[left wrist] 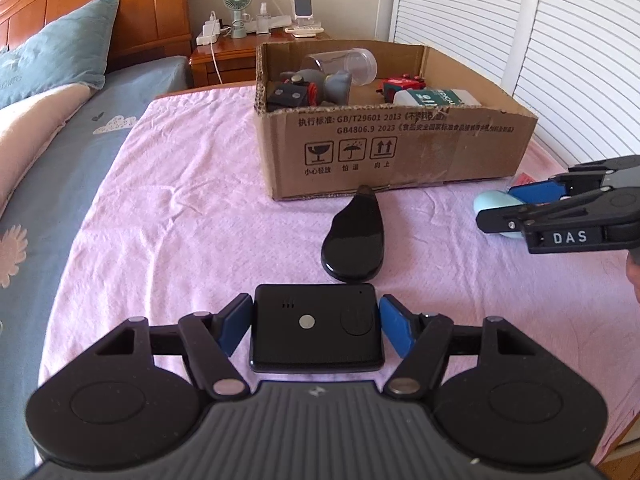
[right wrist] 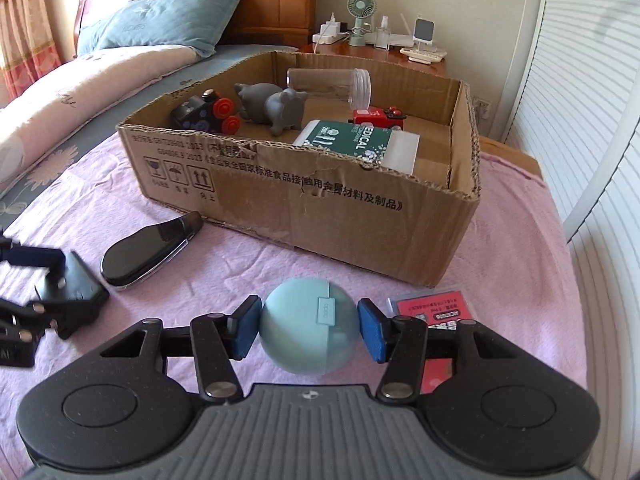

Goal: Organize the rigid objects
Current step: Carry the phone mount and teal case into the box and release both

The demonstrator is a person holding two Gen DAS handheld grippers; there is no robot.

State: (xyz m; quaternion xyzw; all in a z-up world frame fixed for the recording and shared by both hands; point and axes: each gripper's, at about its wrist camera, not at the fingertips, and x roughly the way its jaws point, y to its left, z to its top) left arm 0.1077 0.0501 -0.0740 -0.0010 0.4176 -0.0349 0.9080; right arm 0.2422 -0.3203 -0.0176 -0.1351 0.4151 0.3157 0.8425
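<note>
**Left wrist view and right wrist view: two grippers, each closed on one object, before the box**

Left wrist view shows the left gripper (left wrist: pixel 316 326) low over the pink blanket (left wrist: pixel 168 216), its blue pads pressed on both sides of a flat black device (left wrist: pixel 316 332). So it is partly closed and holds this device. Just ahead lies a black oval case (left wrist: pixel 354 242), its narrow end near the front wall of the cardboard box (left wrist: pixel 400 148). At the far right of the same view the right gripper (left wrist: pixel 500 206) comes in from the side, around a pale blue round case (left wrist: pixel 490 204).

From the right wrist view, the left gripper (right wrist: pixel 52 276) is at the left edge, then the black oval case (right wrist: pixel 150 250) on the blanket. In the middle the right gripper (right wrist: pixel 310 330) has its pads tight against both sides of the pale blue round case (right wrist: pixel 310 334); it grips the case. Beside it at the right a red card (right wrist: pixel 434 312) lies flat, partly hidden by one finger. Behind, the box (right wrist: pixel 360 216) contains a black toy train (right wrist: pixel 204 114), a grey animal figure (right wrist: pixel 272 106), a clear tube (right wrist: pixel 330 80), a red toy (right wrist: pixel 378 116) and a green-labelled pack (right wrist: pixel 356 142).
</note>
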